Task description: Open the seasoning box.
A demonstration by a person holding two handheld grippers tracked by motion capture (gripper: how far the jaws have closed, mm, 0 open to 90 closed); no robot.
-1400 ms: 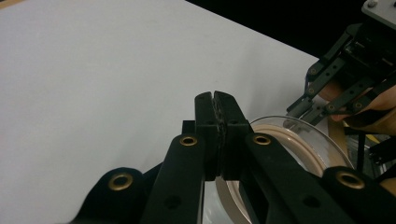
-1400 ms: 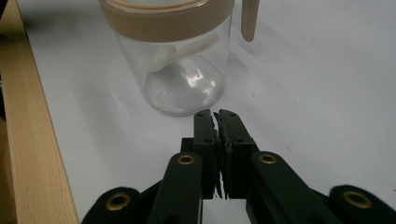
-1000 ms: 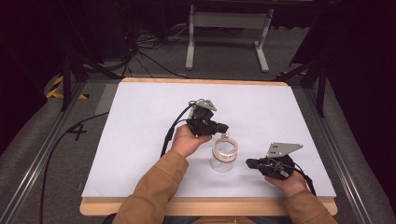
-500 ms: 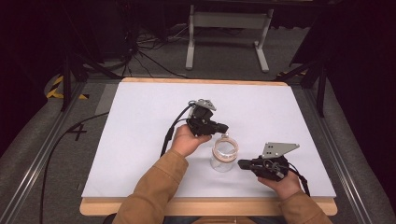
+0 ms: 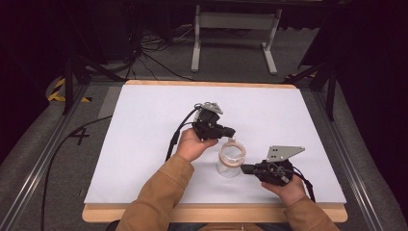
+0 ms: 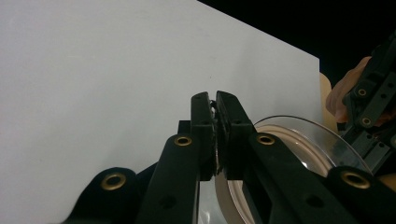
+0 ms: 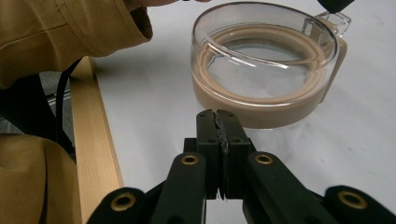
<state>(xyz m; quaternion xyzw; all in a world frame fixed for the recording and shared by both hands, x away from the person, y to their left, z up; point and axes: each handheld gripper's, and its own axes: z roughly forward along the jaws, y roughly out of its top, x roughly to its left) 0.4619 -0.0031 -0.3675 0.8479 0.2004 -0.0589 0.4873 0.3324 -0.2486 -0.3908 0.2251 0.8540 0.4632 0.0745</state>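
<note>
Clear lidded container sits on the worktop near its front edge. Left tongs pinch its rim tab; right tongs are closed empty beside it. A tug could tip the container.

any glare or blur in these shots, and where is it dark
High view: the white table top is evenly lit, the surroundings dark. Left gripper view: black beyond the table edge, the clear lid soft. Right gripper view: sharp, faint reflections on the lid's rim.
</note>
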